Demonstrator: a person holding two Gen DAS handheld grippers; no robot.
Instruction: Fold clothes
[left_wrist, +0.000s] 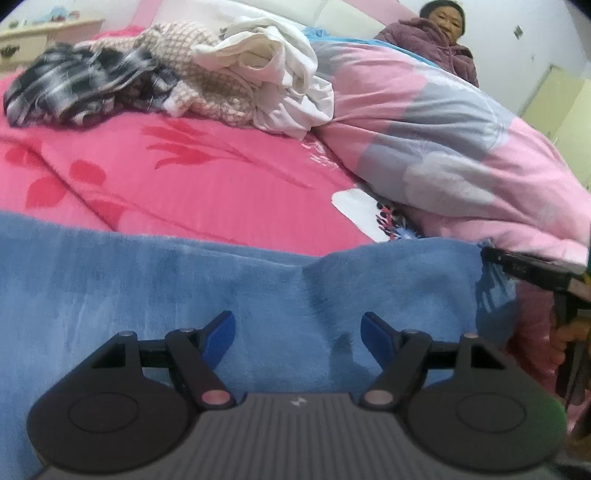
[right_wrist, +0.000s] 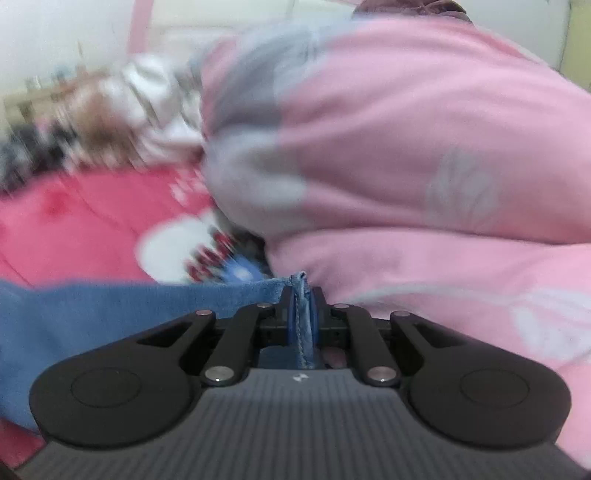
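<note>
Soft, floppy blue fleece garment (left_wrist: 221, 280); right gripper (right_wrist: 302, 317) jaws pinch its hem edge, left gripper (left_wrist: 297, 334) jaws spread.

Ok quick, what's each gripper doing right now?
Left gripper: open, over the blue garment, gripping nothing.
Right gripper: closed on the blue garment's edge.

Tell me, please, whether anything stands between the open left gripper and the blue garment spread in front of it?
Nothing visible does. The left gripper hangs open directly over the blue garment, with only bare fabric between its fingers. The right gripper is already shut on the garment's edge.
</note>
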